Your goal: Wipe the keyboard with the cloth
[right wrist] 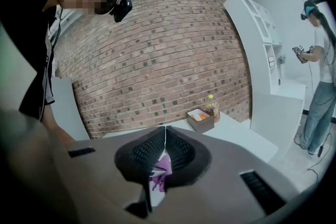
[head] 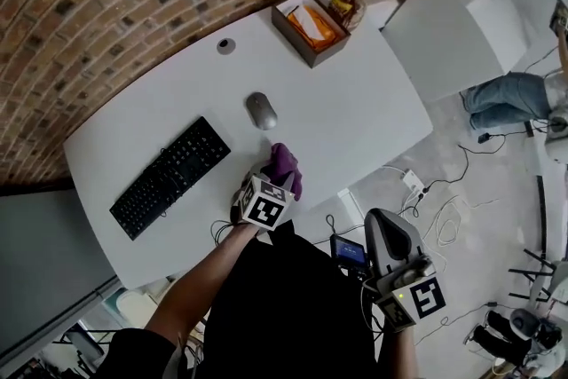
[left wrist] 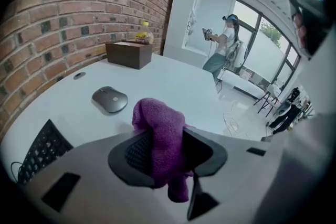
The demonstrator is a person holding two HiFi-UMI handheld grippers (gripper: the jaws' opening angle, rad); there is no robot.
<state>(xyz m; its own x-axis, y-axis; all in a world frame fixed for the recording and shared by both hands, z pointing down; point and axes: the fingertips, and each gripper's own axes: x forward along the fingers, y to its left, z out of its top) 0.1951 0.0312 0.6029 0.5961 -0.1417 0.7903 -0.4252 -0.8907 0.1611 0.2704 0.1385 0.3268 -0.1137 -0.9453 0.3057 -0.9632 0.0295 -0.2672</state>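
My left gripper (head: pixel 273 184) is shut on a purple cloth (head: pixel 285 166) just above the white table (head: pixel 355 120), near its front edge. In the left gripper view the cloth (left wrist: pixel 160 134) is bunched between the two black pads (left wrist: pixel 135 152) and sticks out above and below them. The black keyboard (head: pixel 169 177) lies to the left of the cloth, apart from it; one corner (left wrist: pixel 42 152) shows in the left gripper view. My right gripper (head: pixel 377 222) hangs off the table at the lower right, its jaws (right wrist: pixel 165 134) shut tip to tip on nothing. The cloth (right wrist: pixel 161 170) shows beyond them.
A grey mouse (head: pixel 261 111) lies just behind the cloth. At the table's far corner stand a brown box (head: pixel 309 27) with orange contents and a yellow-capped bottle (head: pixel 351 3). A brick wall runs behind the table. Cables (head: pixel 435 191) lie on the floor; another person (left wrist: pixel 223 44) stands further off.
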